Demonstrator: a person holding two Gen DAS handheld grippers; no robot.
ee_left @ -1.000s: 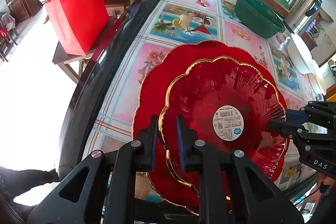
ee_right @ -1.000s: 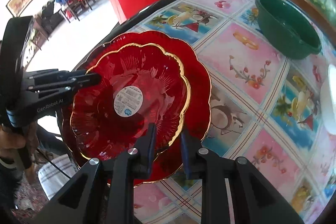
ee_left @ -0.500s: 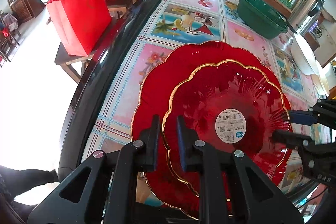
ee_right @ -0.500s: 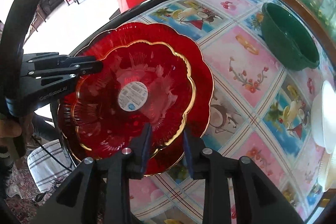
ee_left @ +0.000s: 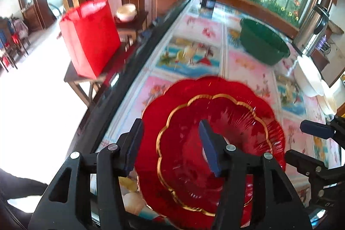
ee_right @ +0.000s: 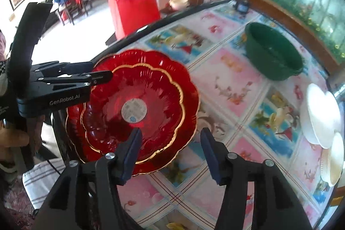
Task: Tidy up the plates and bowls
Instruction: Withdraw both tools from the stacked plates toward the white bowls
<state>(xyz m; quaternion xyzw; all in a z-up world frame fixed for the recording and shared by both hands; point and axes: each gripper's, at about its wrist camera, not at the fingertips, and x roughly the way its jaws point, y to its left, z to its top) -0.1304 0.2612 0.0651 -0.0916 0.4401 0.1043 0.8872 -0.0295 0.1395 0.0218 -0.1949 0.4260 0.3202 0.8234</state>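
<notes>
Left gripper [ee_left: 170, 143] with black fingers spread wide, hovering over the near-left rim of the stack, nothing between the pads; seen side-on from the right wrist view [ee_right: 101, 77]. Right gripper [ee_right: 170, 154] likewise spread apart and empty, poised at the stack's near edge; visible at the right border of the left wrist view [ee_left: 306, 139]. Smaller red scalloped glass plate with gold rim [ee_right: 133, 109], round white label at centre, nested on larger red scalloped glass plate [ee_right: 189, 100], both at the corner of the floral-tiled table [ee_right: 228, 83]. Dark green round basin [ee_right: 273, 53] well beyond. White dishes [ee_right: 323, 115] stacked at the table's right edge. Red paper bag [ee_left: 90, 36] on a side table off the left.
</notes>
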